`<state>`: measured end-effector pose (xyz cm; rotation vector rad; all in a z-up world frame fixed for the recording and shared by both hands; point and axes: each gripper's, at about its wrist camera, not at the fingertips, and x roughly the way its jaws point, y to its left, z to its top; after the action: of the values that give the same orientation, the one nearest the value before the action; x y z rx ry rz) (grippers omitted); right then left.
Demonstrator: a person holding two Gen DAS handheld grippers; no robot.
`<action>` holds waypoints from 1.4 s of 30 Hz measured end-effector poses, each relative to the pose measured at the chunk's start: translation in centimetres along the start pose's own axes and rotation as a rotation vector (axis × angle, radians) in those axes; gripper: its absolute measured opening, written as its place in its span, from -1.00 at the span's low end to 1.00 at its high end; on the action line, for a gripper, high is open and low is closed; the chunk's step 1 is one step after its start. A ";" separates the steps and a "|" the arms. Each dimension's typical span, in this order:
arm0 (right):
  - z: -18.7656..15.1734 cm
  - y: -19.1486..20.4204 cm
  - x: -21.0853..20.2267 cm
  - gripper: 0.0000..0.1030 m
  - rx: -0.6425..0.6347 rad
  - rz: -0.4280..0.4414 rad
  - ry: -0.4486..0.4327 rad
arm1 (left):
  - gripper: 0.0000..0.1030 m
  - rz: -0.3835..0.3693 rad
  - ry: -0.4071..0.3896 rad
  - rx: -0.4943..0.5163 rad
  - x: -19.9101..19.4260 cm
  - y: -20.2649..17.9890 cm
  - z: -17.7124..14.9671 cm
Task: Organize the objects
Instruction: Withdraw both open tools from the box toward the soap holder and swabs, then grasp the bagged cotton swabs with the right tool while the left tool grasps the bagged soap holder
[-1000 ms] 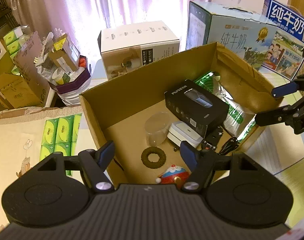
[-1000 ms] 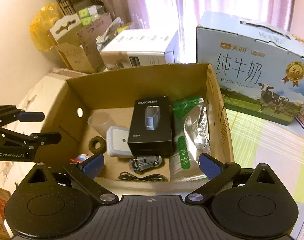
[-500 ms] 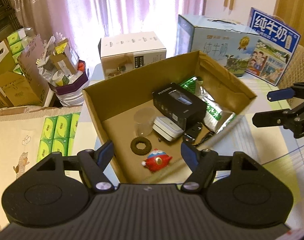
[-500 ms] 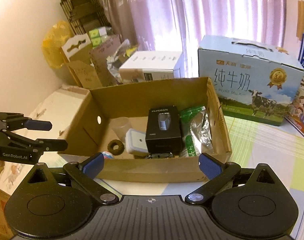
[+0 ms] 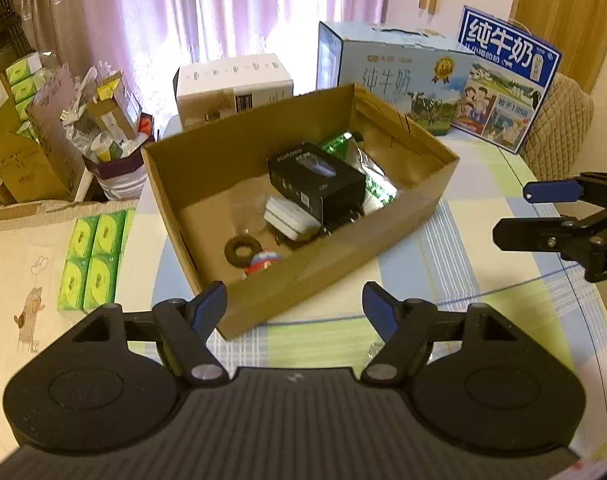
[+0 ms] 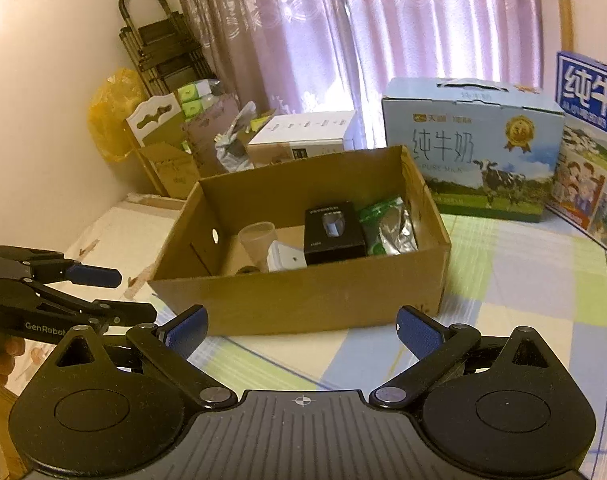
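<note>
The left tool [image 5: 294,307] hangs above the near edge of the counter [image 5: 479,280] with its blue-padded fingers spread apart and nothing between them, pointing down toward the front corner of an open cardboard box [image 5: 327,264]. The right tool [image 6: 302,331] is likewise spread wide and empty, facing the long front wall of the same box from the other side; each tool shows at the edge of the other's view, well clear of the cardboard. The box sits on a checked cloth of pale green, blue and white, and the things to be organized all lie inside it — a black carton [image 5: 317,184] tilted across the middle, a shiny green-and-silver packet [image 5: 367,168] behind it against the far wall, a small white case [image 5: 289,218] touching the carton's lower side, a clear plastic cup [image 6: 259,242] beside the case, a dark ring [image 5: 242,249] on the box floor, and a red-and-blue toy figure [image 5: 263,262] near the front wall, partly hidden by it. Behind the box stand a light blue milk case [image 6: 473,148] with a cow printed on it, a second, darker blue milk case [image 5: 507,80] and a white carton [image 5: 233,84]. Packs of green tissues [image 5: 91,256] lie on a cream surface to the left of the counter — apart from the box.
</note>
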<state>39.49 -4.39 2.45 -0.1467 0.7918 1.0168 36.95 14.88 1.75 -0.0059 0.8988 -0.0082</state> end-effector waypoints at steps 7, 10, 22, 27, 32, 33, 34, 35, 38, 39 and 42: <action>-2.3 0.1 -1.1 0.90 0.027 0.003 0.000 | 0.39 0.013 0.014 -0.006 -0.5 -0.7 -1.6; -3.5 0.4 -1.3 0.89 0.029 0.014 0.011 | 0.39 0.016 0.022 -0.010 -0.6 -1.0 -2.4; -9.3 0.9 -0.6 0.89 0.042 0.000 0.126 | 0.39 0.009 0.105 -0.061 0.4 -2.7 -6.9; -11.3 0.9 -0.5 0.89 0.053 -0.002 0.165 | 0.39 0.013 0.154 -0.077 1.2 -3.2 -9.0; -12.6 1.0 -0.3 0.87 0.048 -0.010 0.194 | 0.39 0.019 0.184 -0.096 1.7 -3.3 -10.3; -12.9 1.1 -0.3 0.85 0.043 -0.013 0.199 | 0.39 0.019 0.189 -0.099 1.7 -3.4 -10.5; -13.2 1.1 -0.2 0.83 0.038 -0.014 0.202 | 0.39 0.019 0.192 -0.100 1.8 -3.5 -10.7; -13.4 1.2 -0.1 0.75 0.035 -0.013 0.206 | 0.39 0.018 0.196 -0.104 1.9 -3.5 -10.9; -14.1 1.3 0.2 0.60 0.026 0.000 0.228 | 0.39 0.024 0.207 -0.109 2.3 -3.6 -11.5; -14.3 1.4 0.4 0.56 0.022 0.000 0.235 | 0.39 0.029 0.211 -0.107 2.5 -3.6 -11.6; -14.9 1.7 0.9 0.46 0.005 0.003 0.252 | 0.39 0.036 0.229 -0.108 3.2 -3.8 -12.2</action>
<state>30.61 -9.65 -8.45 -0.2730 1.0232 1.0106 29.40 11.03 -8.32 -0.0905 1.1275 0.0742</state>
